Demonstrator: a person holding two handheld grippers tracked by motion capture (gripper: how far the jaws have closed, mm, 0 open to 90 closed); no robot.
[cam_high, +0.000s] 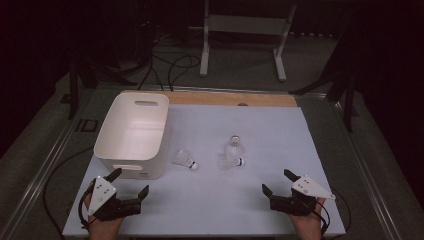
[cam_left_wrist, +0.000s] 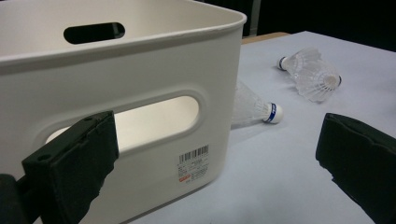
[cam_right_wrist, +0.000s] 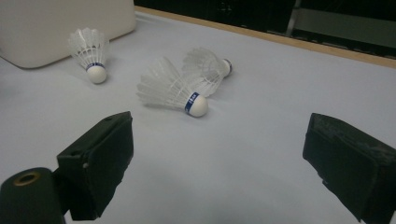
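Note:
Three white shuttlecocks lie on the pale table. One shuttlecock (cam_high: 185, 159) (cam_left_wrist: 254, 106) (cam_right_wrist: 89, 53) rests just right of the white bin (cam_high: 132, 134) (cam_left_wrist: 116, 84). Two more, a near shuttlecock (cam_high: 230, 161) (cam_right_wrist: 170, 88) and a far shuttlecock (cam_high: 234, 145) (cam_right_wrist: 205, 65), lie together mid-table. My left gripper (cam_high: 131, 183) (cam_left_wrist: 217, 163) stands open at the front left, just before the bin's near wall, nothing between its jaws. At the front right my right gripper (cam_high: 278, 181) (cam_right_wrist: 219, 163) stands open and empty, pointing toward the pair.
The table (cam_high: 280, 130) has a wooden strip along its far edge (cam_high: 235, 98). A white metal stand (cam_high: 243, 30) and cables (cam_high: 170, 65) lie on the floor beyond. The bin's inside looks bare.

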